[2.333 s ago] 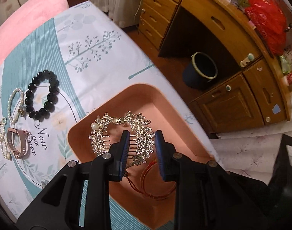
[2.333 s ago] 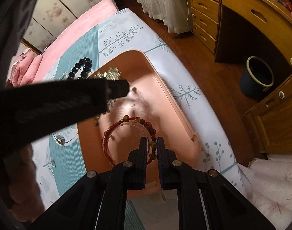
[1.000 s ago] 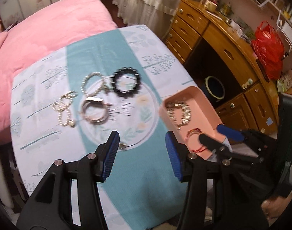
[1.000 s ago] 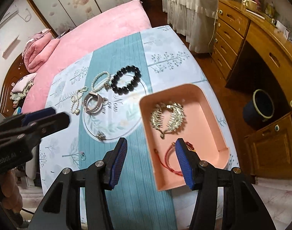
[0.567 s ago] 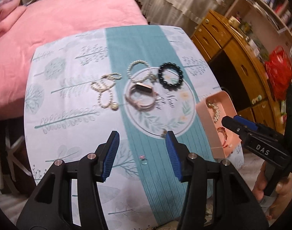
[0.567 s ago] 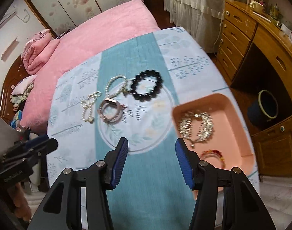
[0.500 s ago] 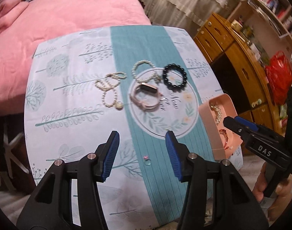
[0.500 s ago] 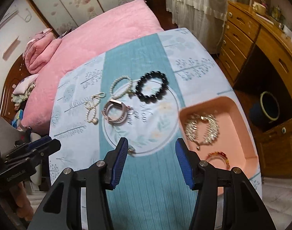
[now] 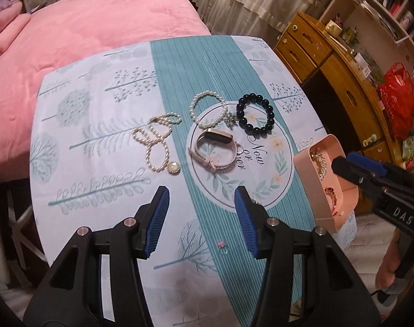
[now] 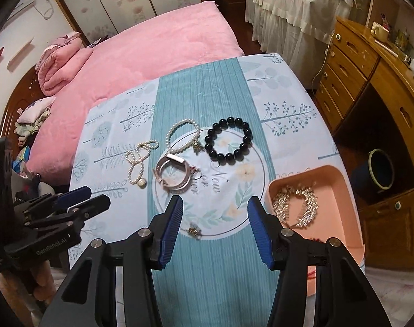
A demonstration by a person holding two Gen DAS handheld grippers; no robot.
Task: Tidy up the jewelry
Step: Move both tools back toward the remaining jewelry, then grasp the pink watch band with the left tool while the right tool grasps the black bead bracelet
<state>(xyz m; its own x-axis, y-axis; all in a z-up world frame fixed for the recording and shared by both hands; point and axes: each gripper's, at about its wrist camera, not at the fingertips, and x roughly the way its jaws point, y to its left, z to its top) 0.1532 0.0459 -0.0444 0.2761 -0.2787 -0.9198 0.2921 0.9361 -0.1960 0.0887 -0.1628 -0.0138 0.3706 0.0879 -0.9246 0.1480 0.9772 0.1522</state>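
On the patterned cloth lie a black bead bracelet, a pearl bracelet, a pearl necklace, a pink watch band and a small charm. The pink tray at the right holds a gold hair comb and a red bracelet. My right gripper hovers over the charm with nothing between its jaws, which are closing slightly. My left gripper is open and empty above the cloth, near a tiny ring and short of the watch band.
A pink bed borders the far side of the table. A wooden desk with drawers and a dark bin stand to the right. A red bag sits on the desk.
Both grippers left the tray, leaving the comb and the red bracelet in it, and moved left over the cloth. The loose jewelry now lies ahead of both.
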